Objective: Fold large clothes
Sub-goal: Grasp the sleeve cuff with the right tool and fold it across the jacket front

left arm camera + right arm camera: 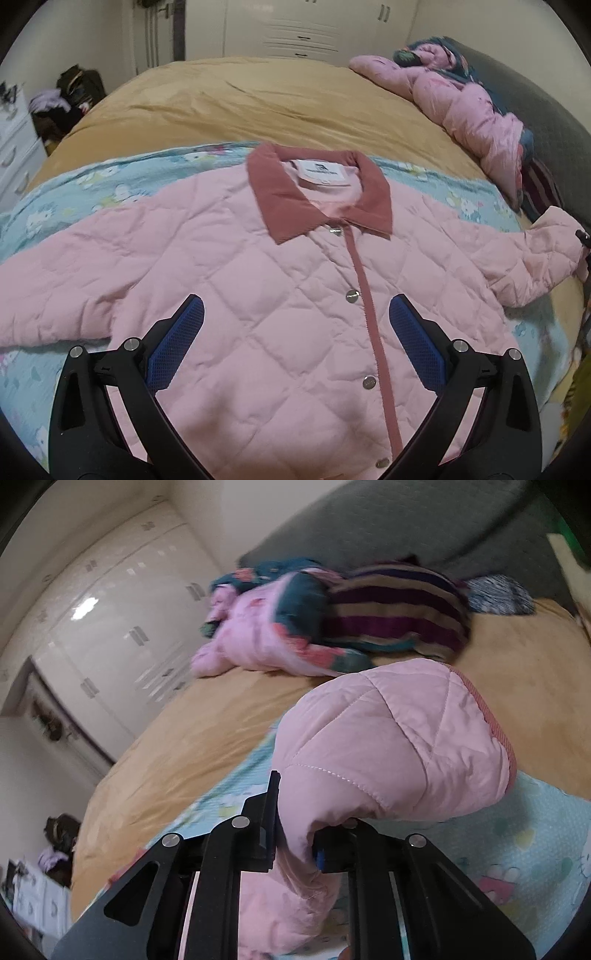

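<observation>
I am only beginning the fold: the pink quilted jacket (258, 280) is lying flat and buttoned across the frame's centre, my left gripper (295, 332) hovering open above it, my right gripper (295, 842) pinching its sleeve cuff (399, 738), lifted at centre-right.

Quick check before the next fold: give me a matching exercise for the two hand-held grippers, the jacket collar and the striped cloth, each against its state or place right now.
Things:
1. left hand-held gripper
2. right hand-held gripper
3. dusty-rose corduroy collar of the pink quilted jacket
4. purple-and-tan striped cloth

States or places:
A. shut on the pink quilted sleeve
B. bunched by the grey headboard
C. open above the jacket front
D. lying flat, white label showing

Pairs: 1-C, 2-A, 3-D, 4-B
</observation>
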Motion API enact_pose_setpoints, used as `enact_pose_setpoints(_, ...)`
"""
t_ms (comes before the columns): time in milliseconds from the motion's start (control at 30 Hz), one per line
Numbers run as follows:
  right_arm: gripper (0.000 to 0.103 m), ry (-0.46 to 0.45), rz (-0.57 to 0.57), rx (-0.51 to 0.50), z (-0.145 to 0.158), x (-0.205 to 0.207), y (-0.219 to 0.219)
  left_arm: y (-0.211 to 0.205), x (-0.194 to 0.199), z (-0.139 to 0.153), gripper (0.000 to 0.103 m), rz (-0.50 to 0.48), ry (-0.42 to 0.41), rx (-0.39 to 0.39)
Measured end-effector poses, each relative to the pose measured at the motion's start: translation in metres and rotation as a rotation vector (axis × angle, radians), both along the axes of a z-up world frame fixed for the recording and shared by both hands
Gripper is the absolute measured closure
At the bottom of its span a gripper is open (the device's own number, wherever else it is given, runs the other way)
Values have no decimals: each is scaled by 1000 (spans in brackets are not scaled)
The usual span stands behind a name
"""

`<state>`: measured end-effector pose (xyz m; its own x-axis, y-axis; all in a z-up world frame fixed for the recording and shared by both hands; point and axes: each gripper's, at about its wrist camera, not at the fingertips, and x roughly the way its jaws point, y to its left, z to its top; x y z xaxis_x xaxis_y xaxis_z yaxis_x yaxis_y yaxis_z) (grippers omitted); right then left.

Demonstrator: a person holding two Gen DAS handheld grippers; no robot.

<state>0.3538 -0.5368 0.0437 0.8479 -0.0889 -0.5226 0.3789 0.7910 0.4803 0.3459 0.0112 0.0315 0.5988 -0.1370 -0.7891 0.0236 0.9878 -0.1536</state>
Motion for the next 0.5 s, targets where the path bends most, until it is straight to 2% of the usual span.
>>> enact_pose_setpoints(100, 89, -13, 46, -56, 15, 2, 23, 14, -7, 13, 9, 5, -30, -74)
enact_pose_setpoints(233, 90, -33, 105, -100, 32, 4, 50, 26, -9, 23, 9, 29, -47, -85)
enact_pose_setpoints(400, 90, -61, 195, -161, 53, 6, 92, 48, -15, 32, 9, 21, -62, -205)
enact_pose_setpoints(500, 90, -74, 244, -203, 63, 6, 118, 56, -20, 39, 9, 19, -89, -242)
